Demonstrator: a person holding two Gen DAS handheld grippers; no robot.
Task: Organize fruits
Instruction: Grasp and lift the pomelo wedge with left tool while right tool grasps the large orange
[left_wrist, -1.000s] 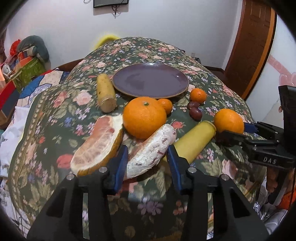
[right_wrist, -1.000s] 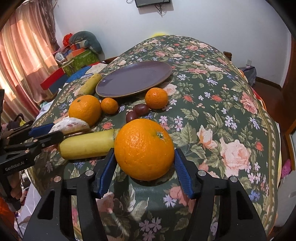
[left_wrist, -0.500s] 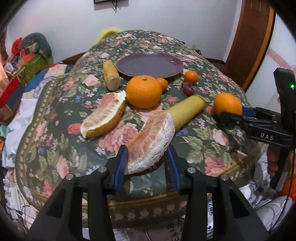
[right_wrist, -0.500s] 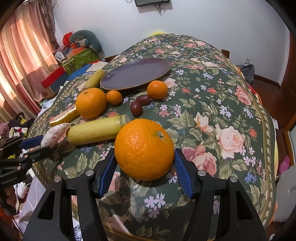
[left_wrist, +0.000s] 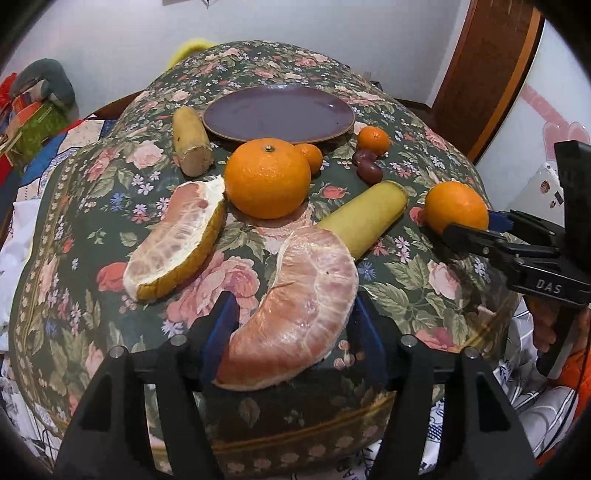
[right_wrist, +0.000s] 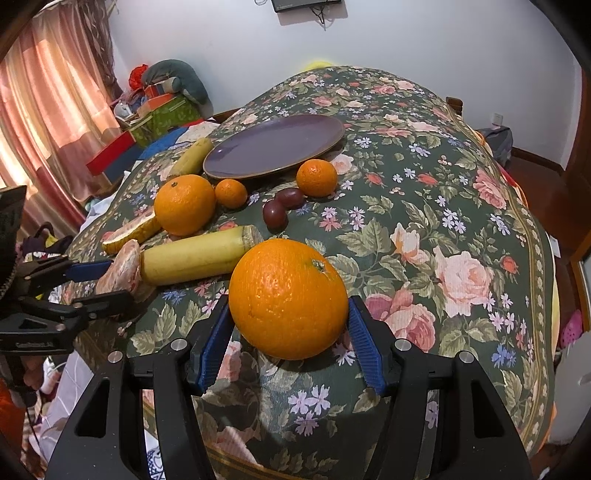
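A peeled pink pomelo segment (left_wrist: 299, 310) lies flat on the floral tablecloth near the front edge. My left gripper (left_wrist: 292, 295) straddles it with its jaws opening, and the pads stand just off its sides. My right gripper (right_wrist: 288, 298) is shut on a large orange (right_wrist: 288, 299) and also shows at the right of the left wrist view, where that orange (left_wrist: 456, 206) hangs over the table's right side. The empty purple plate (left_wrist: 277, 114) sits at the back.
Before the plate lie another big orange (left_wrist: 267, 177), two small tangerines (left_wrist: 373, 140), dark red fruits (left_wrist: 367, 166), two banana pieces (left_wrist: 364, 219) and a pomelo wedge with rind (left_wrist: 177, 240). Boxes and bags (right_wrist: 162, 107) are piled at the left.
The left gripper drew the pomelo segment back toward the front edge, then its jaws widened and the segment tipped flat between them. The right gripper keeps its orange.
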